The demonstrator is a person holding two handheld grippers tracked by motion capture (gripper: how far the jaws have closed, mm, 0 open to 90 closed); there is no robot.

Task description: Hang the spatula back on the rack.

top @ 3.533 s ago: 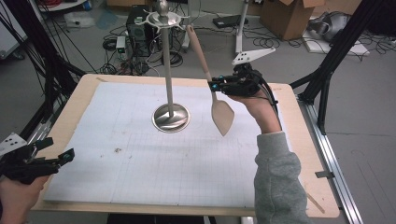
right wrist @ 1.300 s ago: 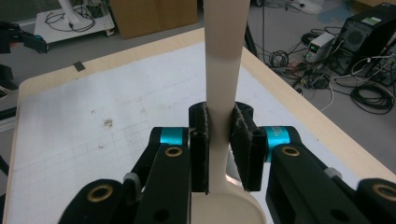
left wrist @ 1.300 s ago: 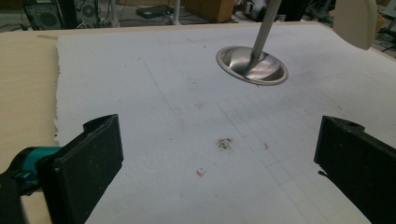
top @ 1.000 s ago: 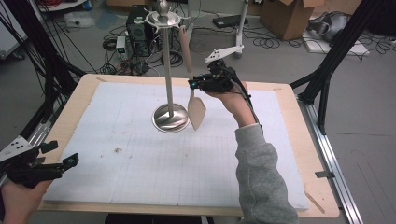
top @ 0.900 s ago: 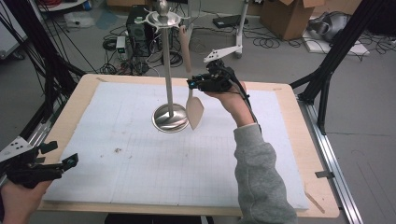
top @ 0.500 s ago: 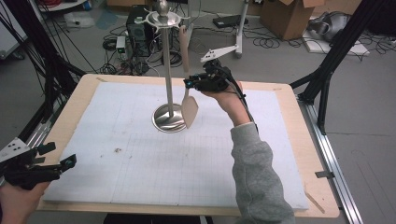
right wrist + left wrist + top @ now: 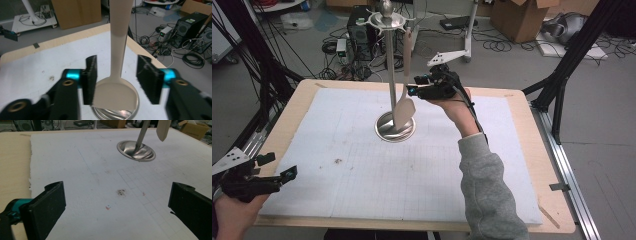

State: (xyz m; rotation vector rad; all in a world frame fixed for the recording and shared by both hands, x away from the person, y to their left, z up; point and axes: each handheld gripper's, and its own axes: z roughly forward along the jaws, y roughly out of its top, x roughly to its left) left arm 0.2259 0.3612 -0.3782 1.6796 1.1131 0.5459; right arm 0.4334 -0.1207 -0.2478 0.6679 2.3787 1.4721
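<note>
Hanging upright from the top of the steel stand [image 7: 388,65] at the far middle of the tabletop [image 7: 532,150], the beige spatula [image 7: 404,107] has its handle between the parted jaws of the right claw [image 7: 117,75], gripped before, now released. The left claw [image 7: 117,202], open, waits at the near-left corner.

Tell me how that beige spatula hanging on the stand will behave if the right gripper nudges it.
The spatula hangs from the rack top of the stand, so it would likely swing freely rather than resist. It looks thin, probably light, and seems stiff, keeping a straight handle. The right gripper is open, jaws on either side of the handle, so a sideways bump may set it swaying.
</note>
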